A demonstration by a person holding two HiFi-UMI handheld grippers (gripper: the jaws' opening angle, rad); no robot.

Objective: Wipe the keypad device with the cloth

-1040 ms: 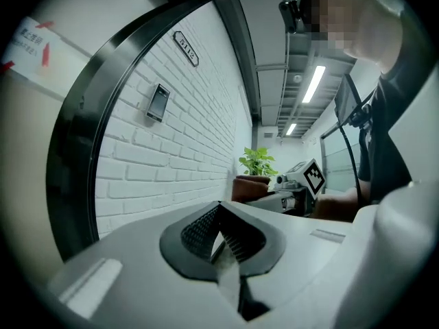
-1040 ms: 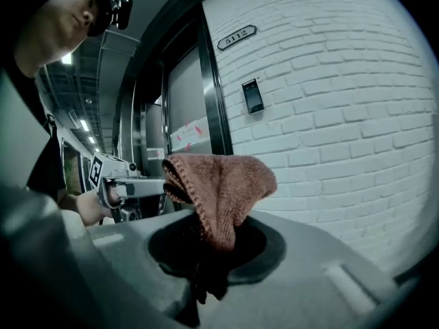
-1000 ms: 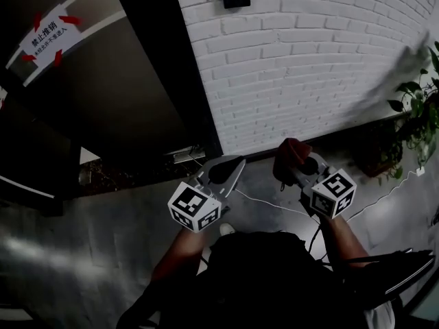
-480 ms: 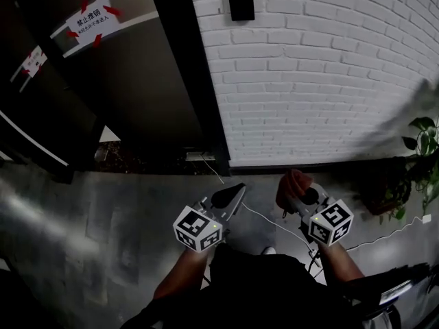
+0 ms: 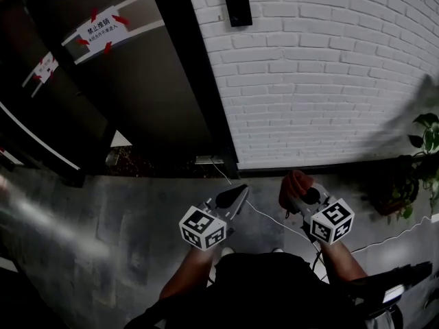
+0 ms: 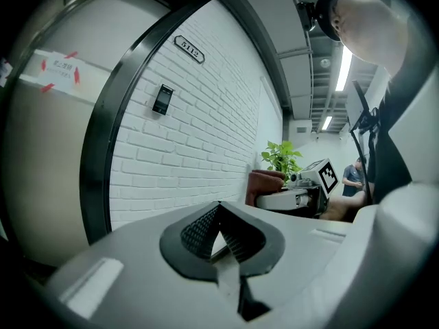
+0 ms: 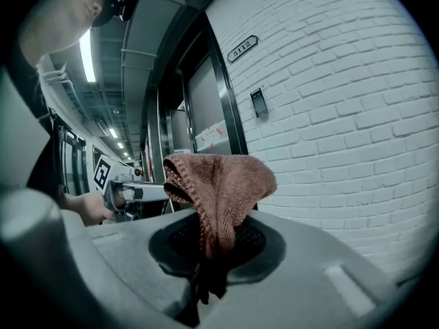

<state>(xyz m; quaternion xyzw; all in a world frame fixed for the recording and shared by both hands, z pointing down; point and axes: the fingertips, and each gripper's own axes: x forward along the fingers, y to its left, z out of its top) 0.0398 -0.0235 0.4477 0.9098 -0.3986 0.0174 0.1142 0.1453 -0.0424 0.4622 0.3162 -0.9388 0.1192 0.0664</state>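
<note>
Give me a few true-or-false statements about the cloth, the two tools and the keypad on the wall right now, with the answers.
1. The right tool is shut on the brown cloth. True.
2. The left tool holds a second cloth. False: its jaws are together with nothing between them.
3. The keypad device is mounted on the white brick wall, just right of the dark door frame. True.
4. The cloth is pressed against the keypad device. False: in the head view the cloth is down near the floor line, apart from the device high on the wall.
5. The potted plant stands left of the door. False: it is at the far right.
</note>
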